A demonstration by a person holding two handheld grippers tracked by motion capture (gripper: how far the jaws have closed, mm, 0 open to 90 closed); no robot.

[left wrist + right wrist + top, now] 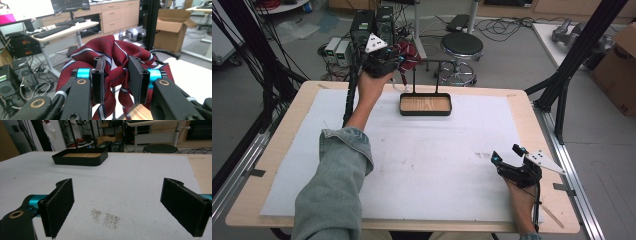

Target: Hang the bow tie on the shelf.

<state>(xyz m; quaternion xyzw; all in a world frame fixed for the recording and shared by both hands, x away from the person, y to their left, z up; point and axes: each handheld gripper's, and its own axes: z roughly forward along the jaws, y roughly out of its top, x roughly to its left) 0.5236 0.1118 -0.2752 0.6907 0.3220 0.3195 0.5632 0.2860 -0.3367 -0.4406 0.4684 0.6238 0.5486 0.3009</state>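
A dark red necktie [110,50] with white and navy stripes is bunched between the jaws of my left gripper [116,82], which is shut on it. In the high view that left gripper [399,60] is raised beyond the table's far edge, the red tie [409,50] hanging beside the thin black T-shaped rack [426,75]. The rack rises from a black tray with a wooden floor [425,104]. My right gripper [507,155] rests near the table's front right, open and holding nothing. Its two black pads [60,205] stand wide apart over the white mat, with the tray [80,157] farther off.
A white mat [422,155] covers most of the wooden table [252,180]. A faint dark smudge [105,217] marks the mat ahead of the right gripper. Behind the table stand a round stool [461,47], electronics boxes [362,25] and cables; black frame posts [572,55] flank the right side.
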